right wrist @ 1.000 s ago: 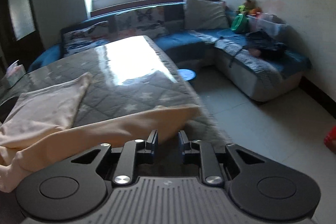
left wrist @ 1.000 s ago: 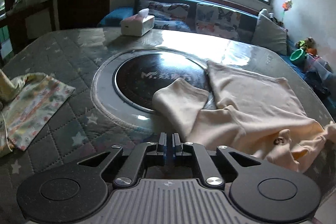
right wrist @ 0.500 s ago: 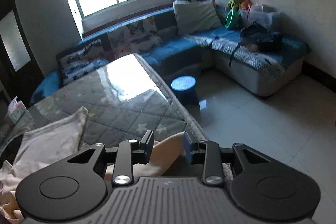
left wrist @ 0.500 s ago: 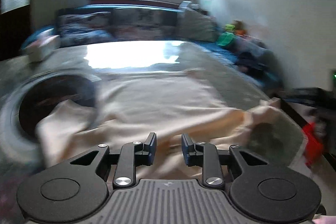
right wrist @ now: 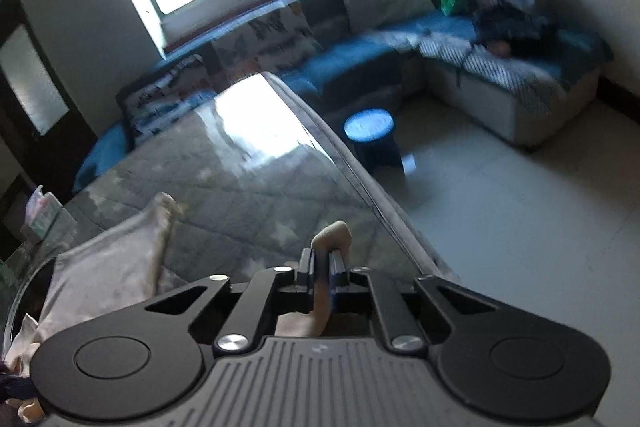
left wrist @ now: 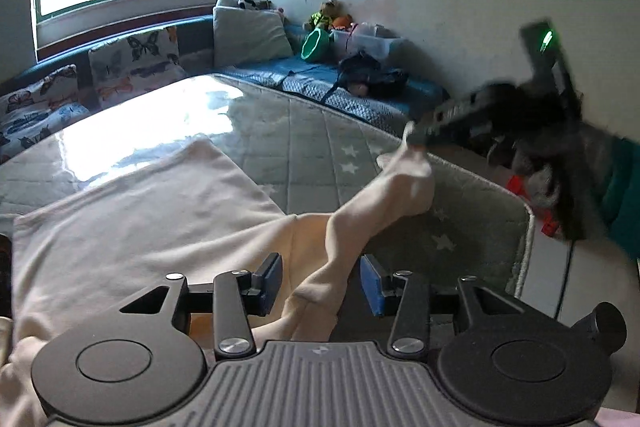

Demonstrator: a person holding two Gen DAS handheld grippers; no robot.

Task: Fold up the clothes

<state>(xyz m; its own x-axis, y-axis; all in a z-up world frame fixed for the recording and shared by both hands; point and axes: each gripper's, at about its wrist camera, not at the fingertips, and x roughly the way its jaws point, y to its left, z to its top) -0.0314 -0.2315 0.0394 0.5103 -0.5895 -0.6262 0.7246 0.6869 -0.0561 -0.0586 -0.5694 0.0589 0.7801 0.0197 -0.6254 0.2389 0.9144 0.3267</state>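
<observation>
Swung since the earlier frame from facing the dark round inset toward the table's corner and the white wall; cream garment now directly under the camera. Quilted grey table with star pattern, glossy in window light, largest in both views. Cream garment spread flat across the near side of the table, one sleeve drawn up off the surface into a taut, twisted band toward the corner. Right gripper, seen blurred from the left wrist view, angled downward at the table's corner and pinching the sleeve's cuff; in its own view pads pressed together on a thin fold of cream cloth, just closed onto it, cuff end poking up beyond the tips. Left gripper tilted downward over the garment near the table's front edge, jaws spread partway after just opening, blue pads either side of the sleeve band without pressing on it.
</observation>
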